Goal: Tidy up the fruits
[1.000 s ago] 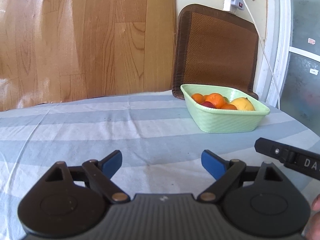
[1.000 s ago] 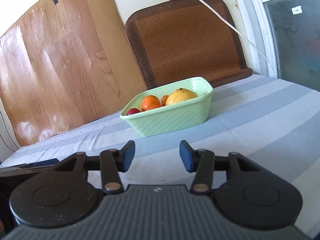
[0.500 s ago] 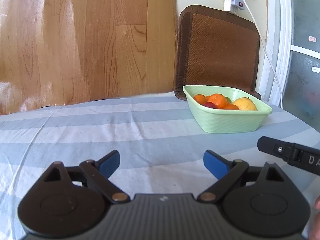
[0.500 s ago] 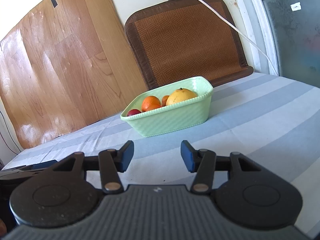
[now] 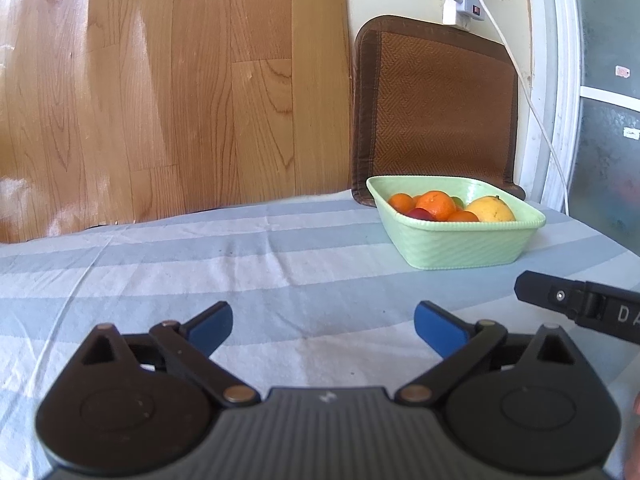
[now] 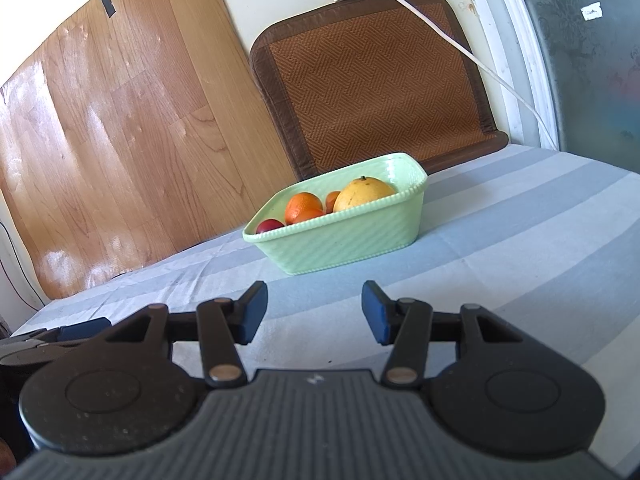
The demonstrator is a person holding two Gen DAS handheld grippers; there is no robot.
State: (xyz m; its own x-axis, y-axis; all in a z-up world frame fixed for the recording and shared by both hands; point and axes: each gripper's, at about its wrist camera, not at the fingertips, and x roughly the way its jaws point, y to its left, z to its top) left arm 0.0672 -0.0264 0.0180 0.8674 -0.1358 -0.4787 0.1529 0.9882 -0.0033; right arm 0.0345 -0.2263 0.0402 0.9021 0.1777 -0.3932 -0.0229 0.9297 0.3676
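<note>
Where it enters at right, right gripper (image 5: 580, 306): letters "DA".

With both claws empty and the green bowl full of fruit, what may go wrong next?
1. The fruits are piled in the green bowl; lifting the orange may roll the yellow fruit or the red one.
2. The striped cloth is wrinkled, so a pushed bowl may slide.
3. The left claw, just opened, is near the right claw; they may collide.

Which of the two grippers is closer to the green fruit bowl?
Right, slightly. The right gripper faces the green bowl nearly head-on; the left gripper, fingers wide open, has it ahead and off to its right.
</note>
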